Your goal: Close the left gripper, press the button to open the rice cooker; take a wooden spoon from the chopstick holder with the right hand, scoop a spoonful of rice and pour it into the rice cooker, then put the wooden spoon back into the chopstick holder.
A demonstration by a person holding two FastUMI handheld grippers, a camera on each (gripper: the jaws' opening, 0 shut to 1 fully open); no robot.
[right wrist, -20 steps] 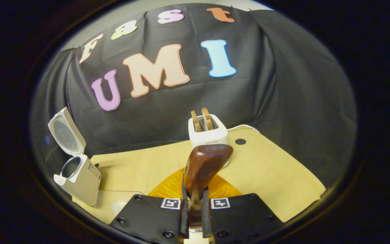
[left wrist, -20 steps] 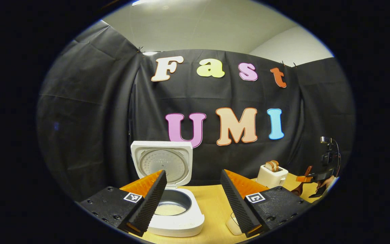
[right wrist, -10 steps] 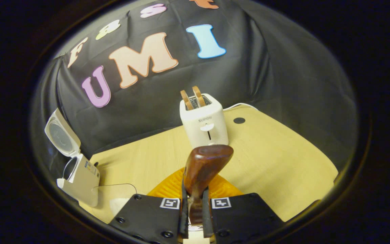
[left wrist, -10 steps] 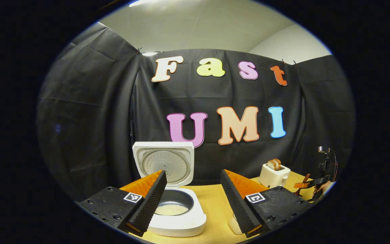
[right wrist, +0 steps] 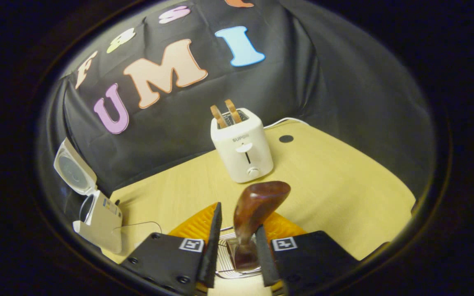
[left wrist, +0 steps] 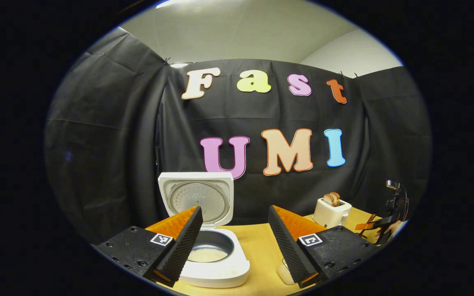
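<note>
- Standing wide open at the far left of the desk (left wrist: pixel 261 255), the rice cooker (left wrist: pixel 214 263) had its lid (left wrist: pixel 196 197) upright and a layer of rice (left wrist: pixel 206 255) in its pot, so the button step and the pouring step looked done.
- The left hand-held gripper (left wrist: pixel 235 242) hovered just before the cooker with its fingers spread apart and nothing between them, much as it had half a second before.
- Right of the cooker, in the right gripper view, a toaster (right wrist: pixel 243 144) with two slices up stood near the back of the desk, and it sat higher in that view than a moment earlier, which suggested the camera had dropped and tipped down.
- Farther right and nearest the camera, the wooden spoon (right wrist: pixel 253 218) stood with its bowl up and its handle down in the wire chopstick holder (right wrist: pixel 224 263), whose rim now showed between the fingers.
- The right hand-held gripper (right wrist: pixel 237 246) had parted: one second and half a second before, its fingers were clamped on the handle, whereas now a gap showed on the left and the right finger lay close beside the wood, so the spoon looked released.
- Judging by this, the last step was in hand, and the next move called for lifting the gripper straight clear without snagging the spoon or tipping the holder.
</note>
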